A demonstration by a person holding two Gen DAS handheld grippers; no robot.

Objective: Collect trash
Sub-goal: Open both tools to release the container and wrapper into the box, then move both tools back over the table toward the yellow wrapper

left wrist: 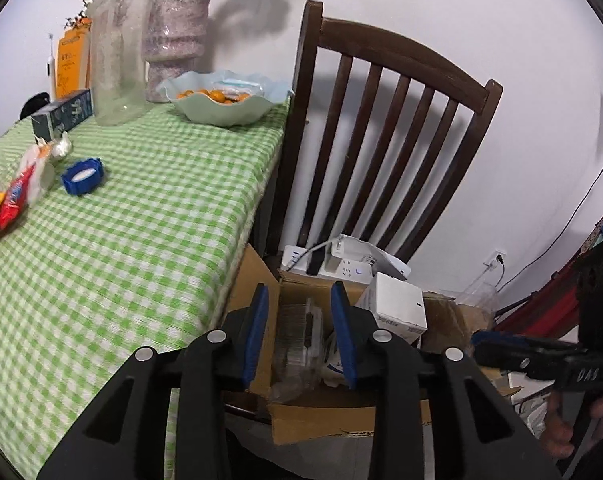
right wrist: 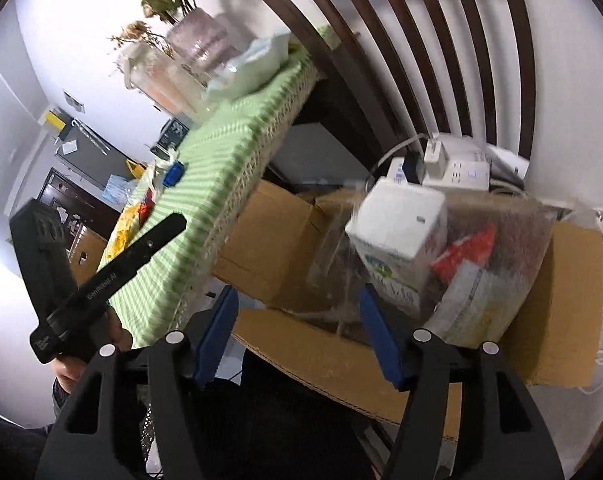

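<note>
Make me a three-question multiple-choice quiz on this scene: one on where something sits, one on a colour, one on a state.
1. Where is the white power strip?
A. on the dark wooden slat-back chair
B. on the table
C. in the bowl

2. What colour is the checked tablecloth?
A. red and white
B. green and white
C. blue and white

3. How is the brown cardboard box beside the table?
A. taped shut
B. flattened
C. open, with items inside

Answers: 1 A, it lies on the chair seat behind the box. 2 B, green and white checks cover the table. 3 C, its flaps stand open around a white carton.
</note>
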